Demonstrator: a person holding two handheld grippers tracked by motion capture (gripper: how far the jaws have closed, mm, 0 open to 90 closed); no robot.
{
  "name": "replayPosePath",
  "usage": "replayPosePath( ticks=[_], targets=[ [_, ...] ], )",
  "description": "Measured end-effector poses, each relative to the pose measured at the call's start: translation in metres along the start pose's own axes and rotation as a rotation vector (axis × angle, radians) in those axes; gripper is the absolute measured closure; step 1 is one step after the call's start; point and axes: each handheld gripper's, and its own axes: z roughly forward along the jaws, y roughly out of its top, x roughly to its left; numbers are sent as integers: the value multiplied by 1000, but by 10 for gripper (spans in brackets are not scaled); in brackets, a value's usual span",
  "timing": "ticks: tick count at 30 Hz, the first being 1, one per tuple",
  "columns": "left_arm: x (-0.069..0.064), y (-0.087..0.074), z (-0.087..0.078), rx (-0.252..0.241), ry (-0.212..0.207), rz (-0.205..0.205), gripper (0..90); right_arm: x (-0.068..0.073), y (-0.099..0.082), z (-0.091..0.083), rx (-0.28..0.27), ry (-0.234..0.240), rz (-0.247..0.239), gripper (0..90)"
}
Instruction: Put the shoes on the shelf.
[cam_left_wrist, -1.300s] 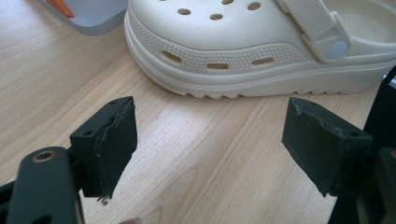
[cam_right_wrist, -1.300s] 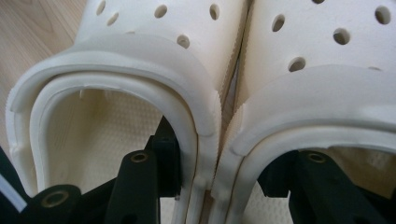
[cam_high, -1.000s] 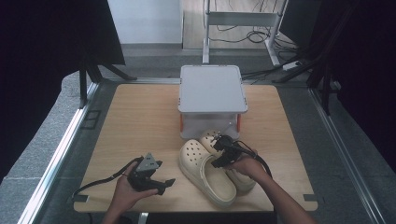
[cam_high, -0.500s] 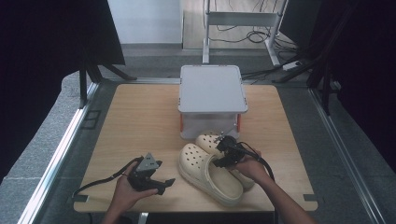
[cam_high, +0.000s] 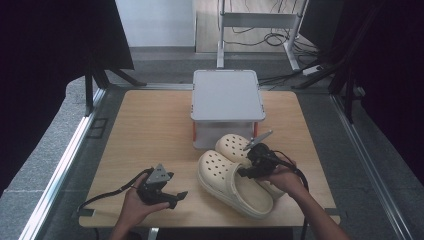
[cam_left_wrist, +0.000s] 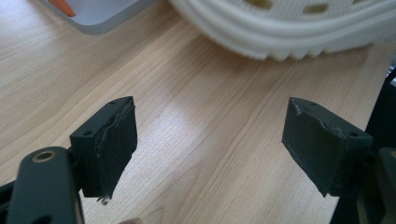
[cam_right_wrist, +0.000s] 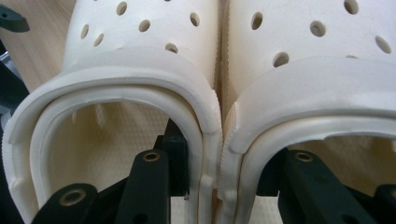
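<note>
Right gripper view: your right gripper (cam_right_wrist: 212, 186) has one jaw in each cream perforated foam clog (cam_right_wrist: 140, 93), pinching their touching inner walls. Pair lies w/ toes toward grey lidded box (cam_high: 227, 97). Left gripper (cam_left_wrist: 212, 144) gapes empty, clogs just beyond.

A light wooden tabletop (cam_high: 150, 125) sat inside a grey metal frame (cam_high: 60, 170). At its far middle stood a grey lidded plastic box (cam_high: 227, 95) with orange latches. Beyond the table, a white metal stand (cam_high: 257, 20) rose over tangled black cables (cam_high: 260, 34) on the floor.
</note>
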Motion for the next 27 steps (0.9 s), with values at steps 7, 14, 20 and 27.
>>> replayPosePath(
  ticks=[7, 14, 20, 27],
  targets=[
    [0, 0, 1, 3, -3, -2, 184, -11, -13, -26, -28, 11, 20, 652],
    [-1, 0, 3, 7, -6, -6, 184, -21, -20, -52, -28, 7, 36, 652],
    [-1, 0, 3, 5, -6, -10, 184, -32, -22, -75, -29, -4, 51, 651],
    [-1, 0, 3, 5, -6, -10, 184, -38, -17, -97, -23, -21, 53, 652]
  ],
)
